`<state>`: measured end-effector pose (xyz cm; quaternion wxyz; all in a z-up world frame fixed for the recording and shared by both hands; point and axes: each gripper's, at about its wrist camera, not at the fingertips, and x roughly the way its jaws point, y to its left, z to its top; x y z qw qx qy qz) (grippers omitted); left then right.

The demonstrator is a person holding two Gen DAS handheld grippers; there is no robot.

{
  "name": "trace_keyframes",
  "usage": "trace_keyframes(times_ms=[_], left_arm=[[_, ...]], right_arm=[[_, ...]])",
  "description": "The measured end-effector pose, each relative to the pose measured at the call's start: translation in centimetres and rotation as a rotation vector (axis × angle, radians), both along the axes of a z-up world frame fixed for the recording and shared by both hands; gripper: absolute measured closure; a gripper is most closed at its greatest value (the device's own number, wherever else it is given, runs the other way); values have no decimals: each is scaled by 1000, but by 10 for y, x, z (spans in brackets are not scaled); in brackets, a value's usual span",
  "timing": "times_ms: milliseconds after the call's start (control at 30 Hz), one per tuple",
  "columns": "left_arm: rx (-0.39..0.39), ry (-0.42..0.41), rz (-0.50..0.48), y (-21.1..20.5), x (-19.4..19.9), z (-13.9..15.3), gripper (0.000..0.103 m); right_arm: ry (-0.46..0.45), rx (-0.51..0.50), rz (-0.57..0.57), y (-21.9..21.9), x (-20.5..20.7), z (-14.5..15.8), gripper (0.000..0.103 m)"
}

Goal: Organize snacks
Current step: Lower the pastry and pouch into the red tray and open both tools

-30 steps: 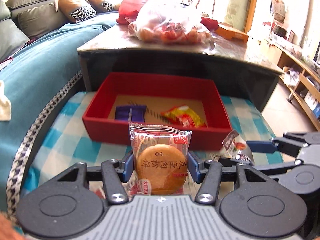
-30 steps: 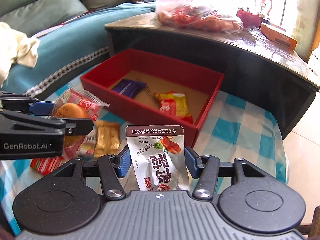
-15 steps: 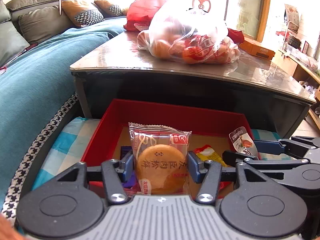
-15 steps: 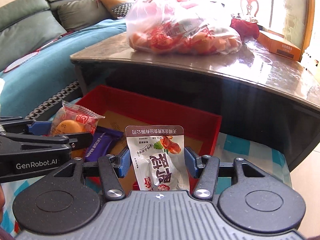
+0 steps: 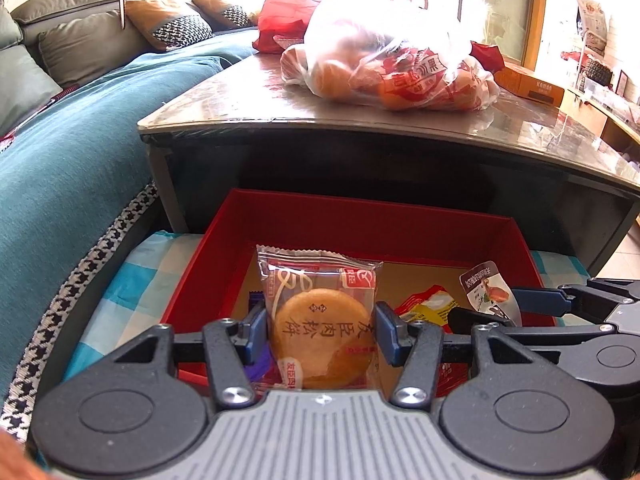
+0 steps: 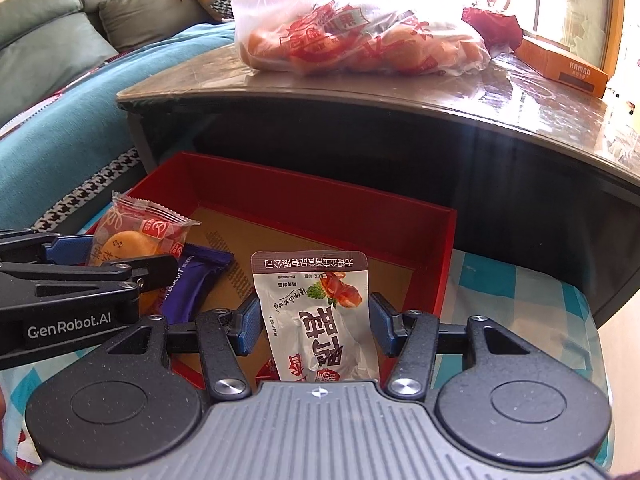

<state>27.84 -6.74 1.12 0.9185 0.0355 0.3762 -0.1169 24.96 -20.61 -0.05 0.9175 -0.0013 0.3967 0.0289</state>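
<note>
My left gripper point(image 5: 320, 330) is shut on a clear-wrapped round pastry point(image 5: 320, 320) and holds it over the near left part of the red box point(image 5: 360, 212). My right gripper point(image 6: 314, 322) is shut on a white snack pouch point(image 6: 316, 316) with red characters, over the near right part of the box point(image 6: 320, 208). A purple bar point(image 6: 192, 280) and a red-yellow packet point(image 5: 424, 306) lie on the box's brown floor. Each gripper shows in the other's view: the right one point(image 5: 516, 300), the left one point(image 6: 120, 256).
The box sits on a blue-white checked cloth point(image 5: 132, 280) in front of a dark coffee table point(image 5: 360, 148). On the table are a plastic bag of snacks point(image 5: 392, 60) and an orange carton point(image 6: 560, 64). A teal-covered sofa point(image 5: 72, 152) runs along the left.
Both grippers have moved forward with their snacks, from over the cloth in front of the box to over the inside of the box. Both stay shut.
</note>
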Motion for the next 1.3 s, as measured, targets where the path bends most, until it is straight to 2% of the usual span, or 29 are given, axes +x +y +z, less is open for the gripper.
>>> trace_keyframes(times_ms=[633, 967, 1300], left_arm=[[31, 52, 5, -4, 8, -19, 20], [30, 37, 18, -3, 6, -13, 19], [-1, 1, 17, 3, -9, 10, 16]], right_arm=[[25, -37, -27, 5, 6, -22, 38], [4, -37, -34, 4, 3, -17, 33], [-69, -29, -50, 1, -11, 5, 29]])
